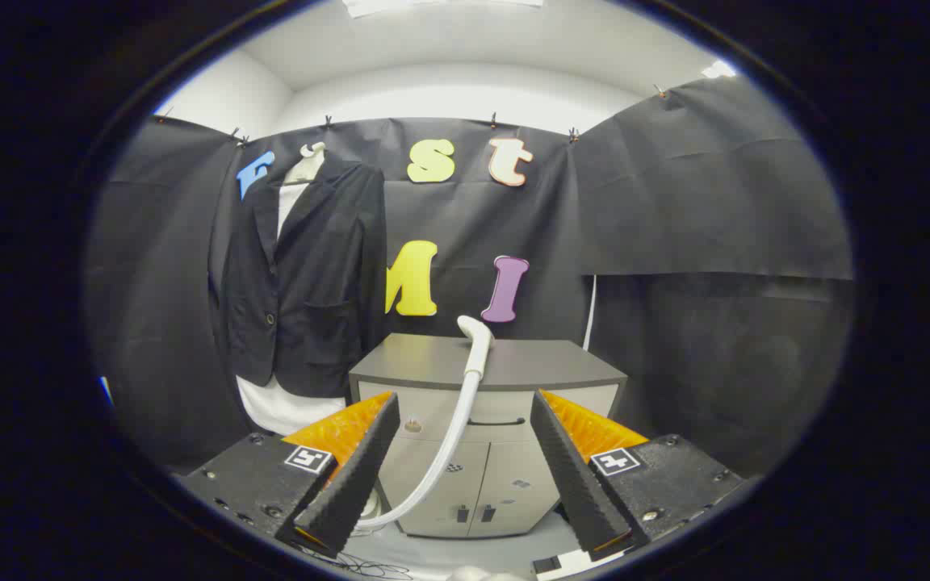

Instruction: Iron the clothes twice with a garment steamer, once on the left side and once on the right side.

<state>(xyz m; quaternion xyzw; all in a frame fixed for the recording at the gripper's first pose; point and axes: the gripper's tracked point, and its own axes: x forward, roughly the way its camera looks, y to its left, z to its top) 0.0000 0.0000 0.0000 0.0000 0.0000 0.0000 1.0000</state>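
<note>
A dark blazer (307,274) over a white shirt (283,407) hangs on a hanger against the booth's wall, beyond and to the left of my fingers. The garment steamer's white head (477,343) rests on top of a grey cabinet (546,365) straight ahead. Its white hose (441,456) curves down the cabinet's front toward the floor. My gripper (465,420) is open, with the steamer head and hose seen in the wide gap between the fingers, well beyond them. Nothing is held.
The cabinet has a drawer and two lower doors (481,484). A white cable (591,311) runs down the wall behind the cabinet's right side. Cables lie on the pale floor (449,557) below my fingers.
</note>
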